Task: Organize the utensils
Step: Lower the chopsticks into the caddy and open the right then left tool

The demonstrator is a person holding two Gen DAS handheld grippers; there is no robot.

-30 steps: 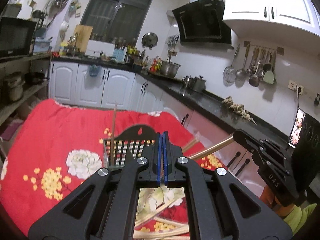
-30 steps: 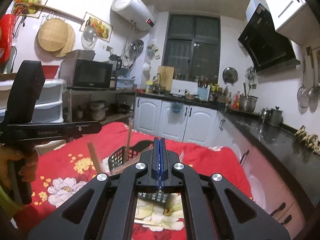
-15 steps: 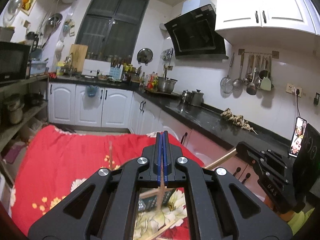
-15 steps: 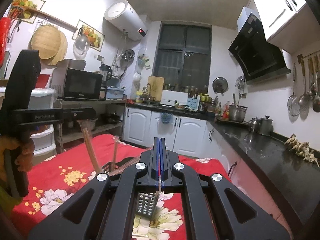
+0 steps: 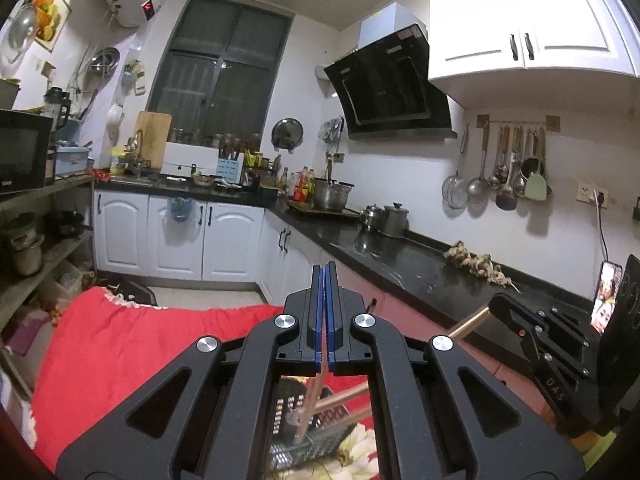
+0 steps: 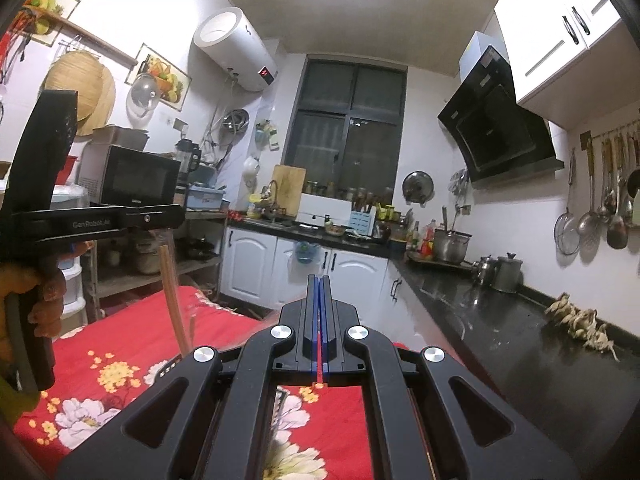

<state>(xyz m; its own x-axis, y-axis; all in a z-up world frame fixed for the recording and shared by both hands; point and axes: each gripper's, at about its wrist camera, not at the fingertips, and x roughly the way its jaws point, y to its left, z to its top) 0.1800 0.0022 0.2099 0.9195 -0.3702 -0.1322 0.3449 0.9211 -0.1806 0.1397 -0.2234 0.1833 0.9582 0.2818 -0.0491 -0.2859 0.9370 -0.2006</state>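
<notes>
Each hand-held gripper [image 5: 325,312] is black plastic with two blue pads and round silver screws. The other hand-held gripper [image 6: 319,320] looks the same. White letters mark their sides.

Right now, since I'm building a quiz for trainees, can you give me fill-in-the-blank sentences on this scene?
1. The left gripper and right gripper are each shut on a wooden ____.
2. The flowered cloth on the table is ____.
3. Under the left gripper sits a mesh basket coloured ____.
Missing: chopstick; red; black.
</notes>
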